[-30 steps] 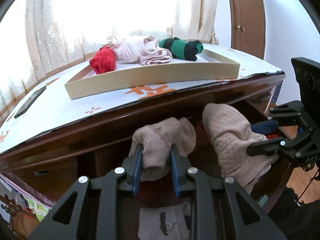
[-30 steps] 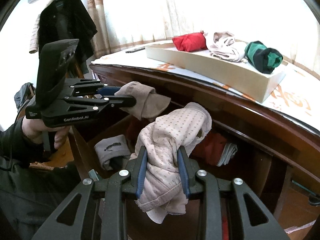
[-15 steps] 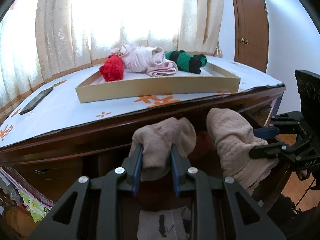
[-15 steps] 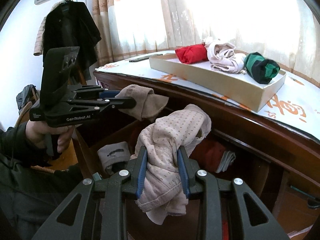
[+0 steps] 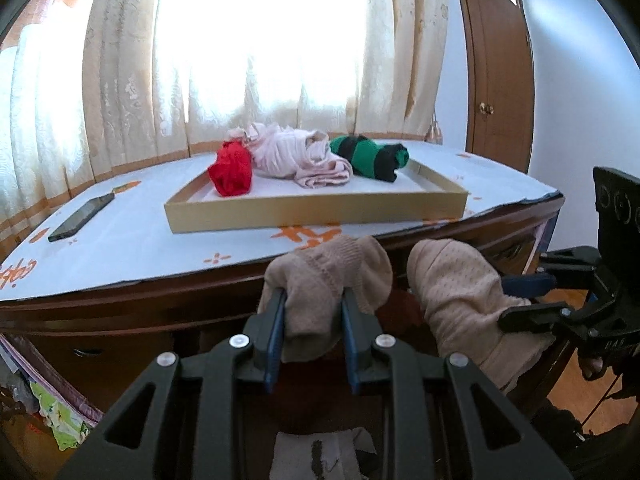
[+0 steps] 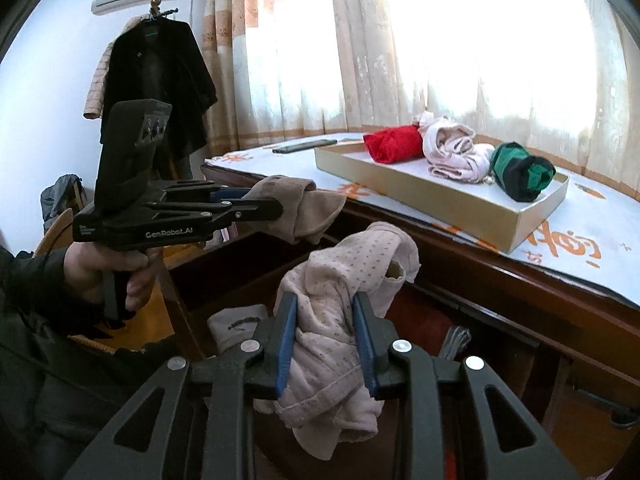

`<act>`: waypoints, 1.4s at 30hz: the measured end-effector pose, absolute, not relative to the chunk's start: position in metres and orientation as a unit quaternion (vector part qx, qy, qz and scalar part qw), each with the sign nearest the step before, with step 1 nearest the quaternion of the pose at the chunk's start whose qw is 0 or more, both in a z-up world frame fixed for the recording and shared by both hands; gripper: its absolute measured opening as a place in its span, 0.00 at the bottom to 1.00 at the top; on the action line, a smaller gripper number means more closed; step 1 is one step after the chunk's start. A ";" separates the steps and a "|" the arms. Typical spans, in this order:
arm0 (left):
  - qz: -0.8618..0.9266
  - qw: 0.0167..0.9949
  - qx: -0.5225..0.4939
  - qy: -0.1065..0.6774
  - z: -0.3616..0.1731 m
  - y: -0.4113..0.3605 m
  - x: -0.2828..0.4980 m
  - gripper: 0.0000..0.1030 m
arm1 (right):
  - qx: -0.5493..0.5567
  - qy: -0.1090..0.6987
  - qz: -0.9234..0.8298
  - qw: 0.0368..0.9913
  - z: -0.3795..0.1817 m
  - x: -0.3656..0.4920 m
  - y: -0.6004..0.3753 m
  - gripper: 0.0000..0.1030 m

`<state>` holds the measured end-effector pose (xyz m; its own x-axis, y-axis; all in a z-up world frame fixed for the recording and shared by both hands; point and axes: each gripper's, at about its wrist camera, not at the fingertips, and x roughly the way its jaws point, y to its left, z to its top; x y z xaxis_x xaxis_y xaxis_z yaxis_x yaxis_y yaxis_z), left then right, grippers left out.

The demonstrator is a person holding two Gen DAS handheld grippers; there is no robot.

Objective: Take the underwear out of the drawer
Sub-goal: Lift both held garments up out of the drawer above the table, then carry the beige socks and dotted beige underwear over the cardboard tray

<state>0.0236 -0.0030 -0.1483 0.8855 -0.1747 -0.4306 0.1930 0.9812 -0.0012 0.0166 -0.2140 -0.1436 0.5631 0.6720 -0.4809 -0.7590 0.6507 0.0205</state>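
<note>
Left gripper (image 5: 313, 322): jaws clenched on a tan knit underwear piece (image 5: 328, 280), held above the open drawer (image 6: 256, 268). Right gripper (image 6: 325, 338): jaws clenched on a dotted beige underwear piece (image 6: 340, 304), just right of the first, apart from it. Ahead of both jaws, the counter (image 5: 132, 240) carries a tray (image 5: 316, 210) holding red (image 5: 232, 168), pink (image 5: 296, 156) and green-black (image 5: 372, 156) bundles

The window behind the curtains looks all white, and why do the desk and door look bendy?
Left wrist view: the window is blown out to plain white glare, and the fisheye lens bows the brown wooden door and rounds the corners black. Right wrist view: the same glare on the window, the dark wooden desk edge curves, and the dotted beige underwear stays sharp.
</note>
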 end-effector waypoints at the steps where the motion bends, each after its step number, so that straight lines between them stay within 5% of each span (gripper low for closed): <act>1: -0.095 0.971 0.019 0.217 -0.147 -0.002 0.023 0.23 | -0.094 0.227 0.408 0.879 -0.143 0.016 -0.215 0.26; 3: -0.095 0.972 0.019 0.216 -0.146 -0.002 0.023 0.23 | -0.092 0.221 0.409 0.881 -0.140 0.014 -0.216 0.17; 11: -0.097 0.969 0.016 0.225 -0.149 -0.001 0.025 0.23 | -0.085 0.284 0.394 0.870 -0.149 0.035 -0.212 0.17; 13: -0.097 0.969 0.016 0.228 -0.150 -0.001 0.025 0.23 | -0.092 0.314 0.376 0.867 -0.151 0.045 -0.210 0.27; 15: -0.098 0.968 0.016 0.231 -0.151 -0.002 0.025 0.23 | -0.100 0.338 0.374 0.858 -0.151 0.052 -0.204 0.67; 17: -0.097 0.967 0.017 0.233 -0.152 -0.003 0.025 0.23 | -0.113 0.361 0.369 0.849 -0.154 0.056 -0.196 0.72; 32: -0.099 0.964 0.013 0.245 -0.154 0.002 0.028 0.23 | -0.222 0.538 0.304 0.754 -0.223 0.106 -0.138 0.72; 34: -0.099 0.964 0.011 0.245 -0.154 0.002 0.028 0.23 | -0.224 0.556 0.307 0.739 -0.230 0.110 -0.136 0.62; 36: -0.098 0.965 0.011 0.244 -0.153 0.003 0.028 0.23 | -0.230 0.556 0.320 0.731 -0.233 0.109 -0.133 0.42; 42: -0.093 0.967 0.006 0.237 -0.149 0.007 0.026 0.23 | -0.252 0.485 0.334 0.768 -0.213 0.084 -0.136 0.32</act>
<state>0.0258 0.0068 -0.1491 0.8705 -0.1761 -0.4596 0.1818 0.9828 -0.0323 0.0845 -0.1360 -0.2127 0.3064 0.2690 -0.9131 -0.7578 0.6494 -0.0630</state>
